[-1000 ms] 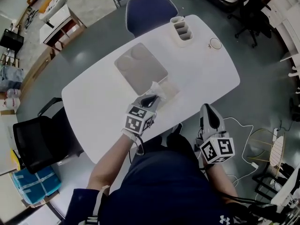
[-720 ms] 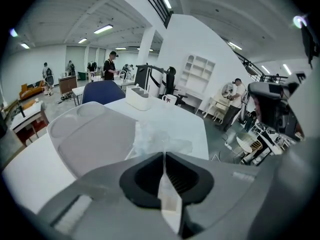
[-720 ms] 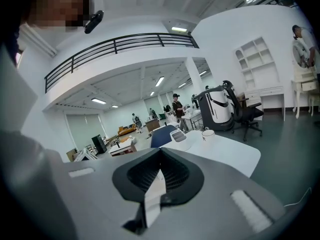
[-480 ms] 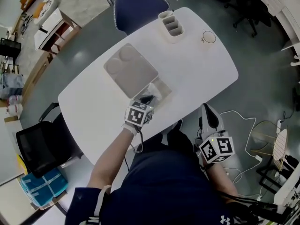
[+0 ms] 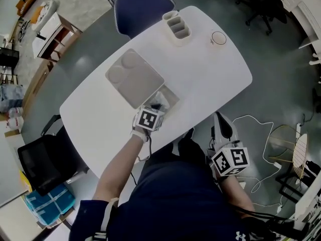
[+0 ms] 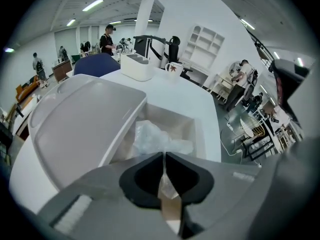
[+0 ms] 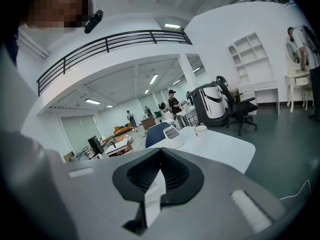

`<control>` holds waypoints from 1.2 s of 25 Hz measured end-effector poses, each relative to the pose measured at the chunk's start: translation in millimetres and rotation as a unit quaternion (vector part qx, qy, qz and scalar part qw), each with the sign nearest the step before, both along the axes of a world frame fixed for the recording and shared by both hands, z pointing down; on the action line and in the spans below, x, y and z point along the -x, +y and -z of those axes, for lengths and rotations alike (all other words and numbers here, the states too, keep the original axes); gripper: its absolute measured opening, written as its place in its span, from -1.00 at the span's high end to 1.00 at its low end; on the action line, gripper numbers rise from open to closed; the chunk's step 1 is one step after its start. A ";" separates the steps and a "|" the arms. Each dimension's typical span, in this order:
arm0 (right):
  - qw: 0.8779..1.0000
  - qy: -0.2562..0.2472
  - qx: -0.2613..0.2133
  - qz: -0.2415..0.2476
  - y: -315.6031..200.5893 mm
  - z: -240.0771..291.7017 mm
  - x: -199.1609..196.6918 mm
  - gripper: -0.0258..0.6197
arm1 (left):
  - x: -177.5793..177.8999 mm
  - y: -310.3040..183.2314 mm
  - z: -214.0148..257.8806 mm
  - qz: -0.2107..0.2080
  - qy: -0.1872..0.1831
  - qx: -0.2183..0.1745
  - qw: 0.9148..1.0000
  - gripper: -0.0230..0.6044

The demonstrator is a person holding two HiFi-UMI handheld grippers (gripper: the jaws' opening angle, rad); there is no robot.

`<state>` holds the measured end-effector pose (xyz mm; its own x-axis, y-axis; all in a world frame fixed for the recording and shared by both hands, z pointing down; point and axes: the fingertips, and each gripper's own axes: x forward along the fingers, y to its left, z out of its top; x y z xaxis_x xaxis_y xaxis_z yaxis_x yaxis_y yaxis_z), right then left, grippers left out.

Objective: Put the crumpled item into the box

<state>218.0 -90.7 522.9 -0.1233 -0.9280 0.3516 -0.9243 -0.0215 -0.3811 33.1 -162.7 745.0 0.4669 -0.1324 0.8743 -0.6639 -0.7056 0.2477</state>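
The crumpled item [image 6: 159,138] is a wad of clear plastic film. My left gripper [image 6: 164,156] is shut on a fold of it, and the rest of the wad hangs down inside the open tan box [image 6: 194,125]. The box's grey lid [image 6: 80,119] lies flipped back to the left. In the head view the left gripper [image 5: 157,106] points steeply down over the box [image 5: 173,95] beside the lid [image 5: 134,78], at the table's near edge. My right gripper [image 5: 221,119] hangs off the table beside the person's body. It [image 7: 160,151] is shut with nothing between the jaws.
On the far end of the white table [image 5: 210,74] stand a white compartment holder [image 5: 176,25] and a mug [image 5: 218,38]. A blue chair [image 5: 138,6] is behind the table, a black chair [image 5: 40,159] at its left. Cables and a wire rack [image 5: 291,159] lie on the floor at right.
My left gripper has come down with the crumpled plastic, from above the box into its opening. The right gripper has hardly shifted.
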 end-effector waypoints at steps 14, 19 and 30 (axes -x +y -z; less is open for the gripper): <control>1.000 -0.008 0.000 -0.009 6.1 -1.3 -2.9 0.92 | 1.6 -6.9 0.8 0.016 -0.008 -0.018 1.000 0.54; 1.000 -0.009 -0.002 -0.002 7.2 -0.2 2.1 0.92 | -2.5 -2.3 15.0 0.034 0.035 -0.009 0.999 0.52; 1.000 -0.001 -0.026 0.013 -8.3 17.6 7.1 0.92 | 22.6 -21.4 134.3 0.109 0.165 -0.103 0.975 0.72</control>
<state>210.9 -99.0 505.2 -0.1481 -0.9413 0.3035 -0.9238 0.0221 -0.3822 10.5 -184.1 610.7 0.6599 -0.4165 0.6253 -0.7114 -0.6140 0.3419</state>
